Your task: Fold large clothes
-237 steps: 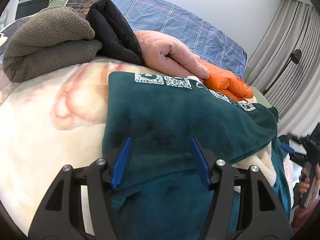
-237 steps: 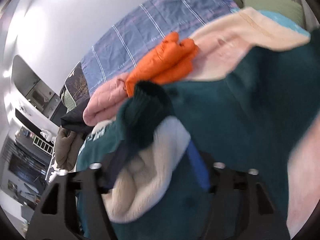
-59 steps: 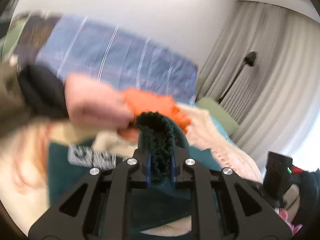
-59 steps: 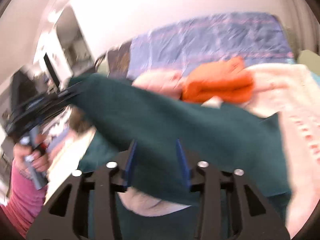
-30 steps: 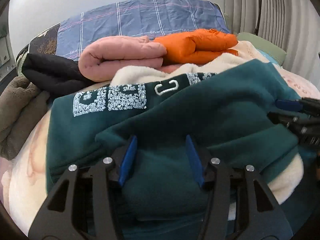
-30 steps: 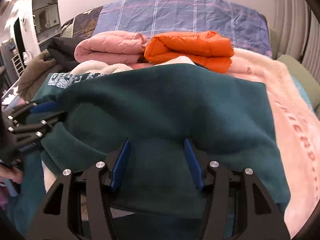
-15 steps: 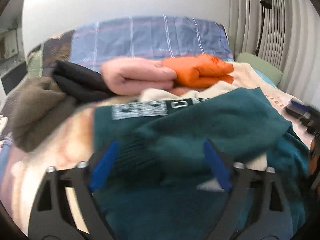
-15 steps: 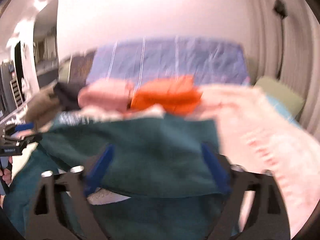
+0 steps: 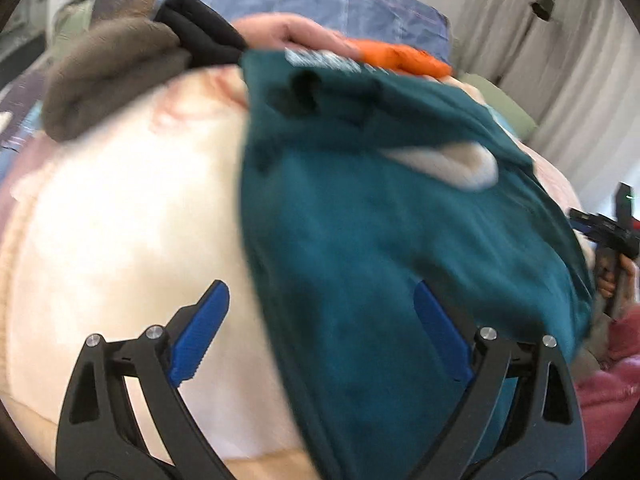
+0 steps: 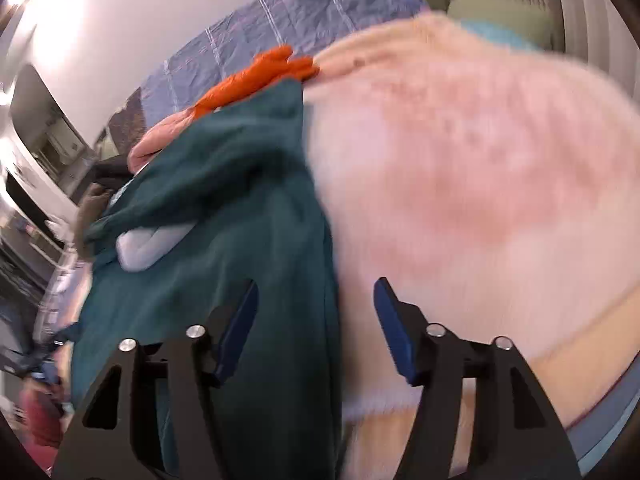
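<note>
A dark teal fleece sweatshirt (image 9: 380,220) lies folded on the bed, with a strip of its white lining (image 9: 448,164) showing. My left gripper (image 9: 320,320) hovers at its left edge, jaws wide and still opening. The edge of the cloth runs between the fingers, but the pads do not press it. At the sweatshirt's (image 10: 224,208) right edge is my right gripper (image 10: 316,328), jaws closing. The edge lies between the fingers, apart from both pads. The right gripper (image 9: 600,232) also shows in the left wrist view, held by a hand.
Folded clothes line the back of the bed: a brown fleece (image 9: 108,72), a black garment (image 9: 200,36), a pink jacket (image 9: 288,32) and an orange jacket (image 9: 400,58). A cream and pink blanket (image 10: 460,160) covers the bed. Curtains (image 9: 560,60) hang at the right.
Both grippers have swung apart from the middle of the sweatshirt to its side edges, the left one leftward and the right one rightward. Both let go of the cloth and opened; the right has narrowed since.
</note>
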